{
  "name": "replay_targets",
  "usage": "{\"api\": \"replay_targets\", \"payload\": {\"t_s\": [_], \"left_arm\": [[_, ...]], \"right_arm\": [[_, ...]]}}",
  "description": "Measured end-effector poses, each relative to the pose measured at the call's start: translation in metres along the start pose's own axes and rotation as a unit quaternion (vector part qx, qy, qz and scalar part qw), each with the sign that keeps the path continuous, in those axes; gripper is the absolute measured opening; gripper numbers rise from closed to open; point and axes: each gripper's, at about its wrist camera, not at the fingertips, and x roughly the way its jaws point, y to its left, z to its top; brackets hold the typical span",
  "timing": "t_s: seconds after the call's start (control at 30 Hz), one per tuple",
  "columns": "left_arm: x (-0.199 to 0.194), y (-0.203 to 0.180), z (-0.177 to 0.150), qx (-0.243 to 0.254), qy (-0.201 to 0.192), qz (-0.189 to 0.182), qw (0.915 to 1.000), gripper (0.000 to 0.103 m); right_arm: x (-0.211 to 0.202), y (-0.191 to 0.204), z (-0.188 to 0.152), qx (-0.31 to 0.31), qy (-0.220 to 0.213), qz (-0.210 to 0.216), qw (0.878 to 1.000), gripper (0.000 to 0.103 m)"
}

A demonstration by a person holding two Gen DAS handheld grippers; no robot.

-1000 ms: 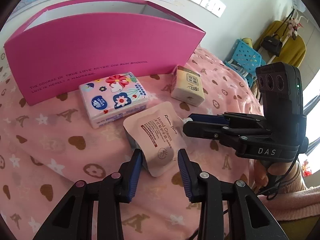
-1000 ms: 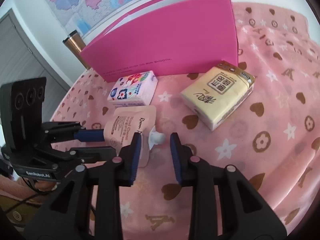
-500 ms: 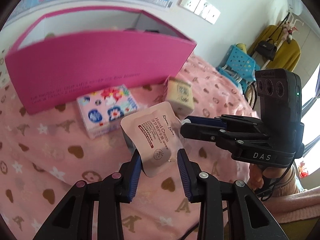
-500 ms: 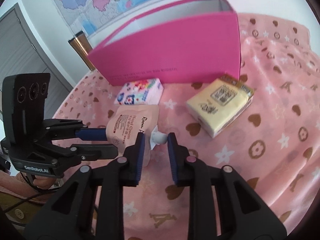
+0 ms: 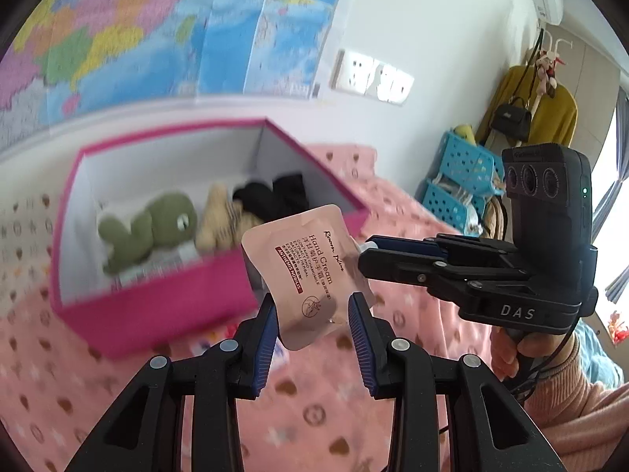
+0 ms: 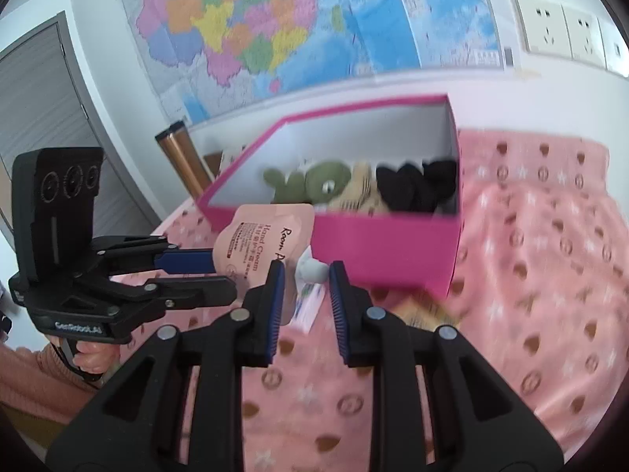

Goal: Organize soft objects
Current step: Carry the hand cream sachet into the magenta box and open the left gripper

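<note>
Hand-cream pouch (image 5: pixel 312 275), light, limp and slick, is clamped at its bottom by the left gripper (image 5: pixel 312 328) and at its cap (image 6: pixel 311 270) by the right gripper (image 6: pixel 304 289), in front of the pink box (image 5: pixel 165 299).

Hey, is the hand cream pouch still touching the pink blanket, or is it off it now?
Apart. The left wrist view shows the hand cream pouch lifted between the left gripper fingers, its bottom edge hanging clear above the pink blanket.

Pale pink pouch (image 5: pixel 310 271), magenta box (image 5: pixel 157 299), green plush (image 5: pixel 149 232), heart-patterned pink blanket (image 6: pixel 542 275)
</note>
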Motion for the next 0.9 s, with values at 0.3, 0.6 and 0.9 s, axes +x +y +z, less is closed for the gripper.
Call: {"api": "replay_targets", "payload": {"t_s": [0.3, 0.6, 0.9], "left_arm": [[0.004, 0.019, 0.047, 0.012, -0.034, 0.037, 0.9987, 0.035], [0.041, 0.047, 0.057, -0.016, 0.0, 0.06, 0.9981, 0.035], [0.053, 0.076, 0.052, -0.062, 0.014, 0.084, 0.9945, 0.035]], "right_arm": [[0.017, -0.013, 0.053, -0.014, -0.026, 0.001, 1.0, 0.026], [0.053, -0.033, 0.069, 0.004, -0.002, -0.01, 1.0, 0.026], [0.067, -0.042, 0.06, 0.012, 0.019, -0.015, 1.0, 0.027]]}}
